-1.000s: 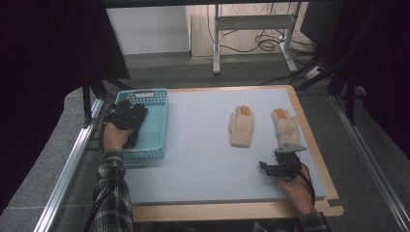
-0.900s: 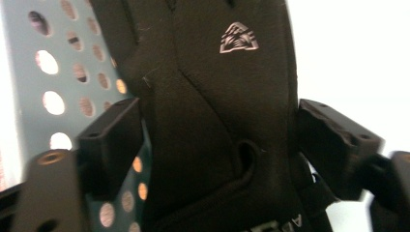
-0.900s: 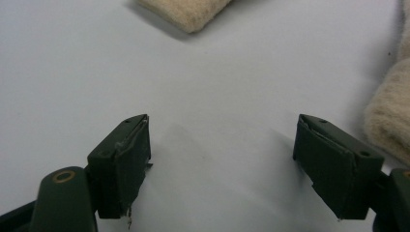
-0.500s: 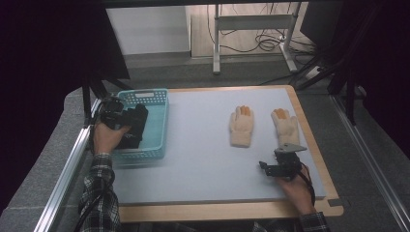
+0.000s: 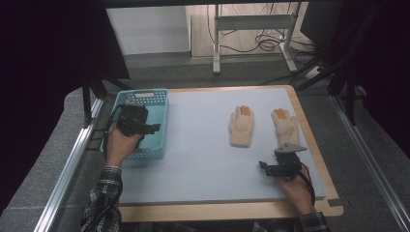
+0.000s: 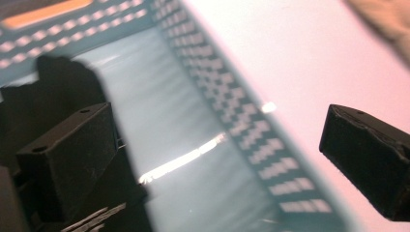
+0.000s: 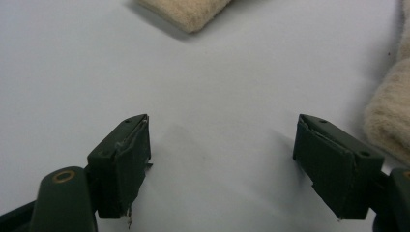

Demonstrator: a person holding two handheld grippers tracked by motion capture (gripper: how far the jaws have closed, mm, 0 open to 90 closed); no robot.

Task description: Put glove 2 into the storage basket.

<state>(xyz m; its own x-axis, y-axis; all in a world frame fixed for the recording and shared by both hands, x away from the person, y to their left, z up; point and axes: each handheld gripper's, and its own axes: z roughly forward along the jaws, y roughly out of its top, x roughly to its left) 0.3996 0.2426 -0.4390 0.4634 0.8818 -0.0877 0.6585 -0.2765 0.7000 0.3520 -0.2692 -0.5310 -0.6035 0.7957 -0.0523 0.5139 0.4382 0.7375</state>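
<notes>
The left hand-held gripper (image 5: 145, 128) hangs over the teal basket (image 5: 157, 99) at the left end of the surface, its jaws spread wide with nothing between them; in the left gripper view one jaw sits above the basket's floor (image 6: 193, 145) and the other beyond its perforated wall, over the pale mat. The right hand-held gripper (image 5: 265, 166) rests low near the front right of the surface, jaws likewise wide apart and empty, as the right gripper view shows with bare mat (image 7: 217, 96) between them. The surface (image 5: 203, 159) is a light blue-grey mat on a wooden board whose rim shows along the front and right sides. Two cream gloves with orange fingertips lie flat side by side, fingers pointing away from the person: the left glove (image 5: 241, 126) toward the middle, the right glove (image 5: 285, 126) near the right edge. The right glove lies just beyond the right hand-held gripper, near but apart; both gloves are well apart from the left one. A wide bare stretch of mat lies between the basket and the gloves. Beyond the surface, a grey floor, a metal frame stand (image 5: 251, 24) and loose cables (image 5: 270, 41) show; dark curtains hang at either side.
</notes>
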